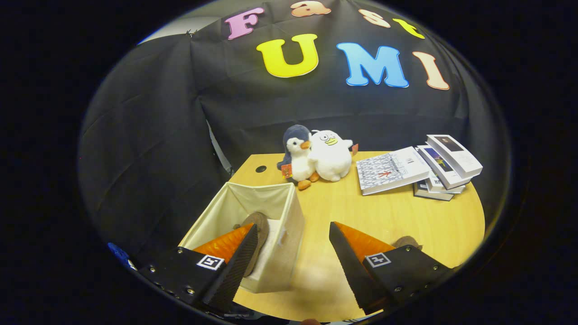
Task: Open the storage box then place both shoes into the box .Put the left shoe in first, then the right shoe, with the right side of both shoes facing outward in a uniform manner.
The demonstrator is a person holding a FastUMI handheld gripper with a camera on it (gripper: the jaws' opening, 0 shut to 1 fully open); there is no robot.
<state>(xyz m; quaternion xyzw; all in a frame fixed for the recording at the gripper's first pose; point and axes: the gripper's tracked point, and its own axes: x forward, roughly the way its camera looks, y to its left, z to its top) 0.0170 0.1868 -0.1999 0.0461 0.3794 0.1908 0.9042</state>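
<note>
A beige fabric storage box [289, 225] stands open on the wooden table [406, 216], on the left side. Inside it a brown shoe [257, 222] leans against the right wall, partly hidden by my left finger. My gripper [293, 237] is open and hovers above the table, its left finger [235, 257] over the box and its right finger [352, 257] over bare wood. Nothing sits between the fingers. A second brown shoe [407, 241] peeks out from behind the right finger, on the table.
Two plush toys, a penguin [295, 155] and a white duck [331, 155], sit at the table's far edge. Several books [445, 164] lie at the far right. A cable hole [261, 169] is at the back left.
</note>
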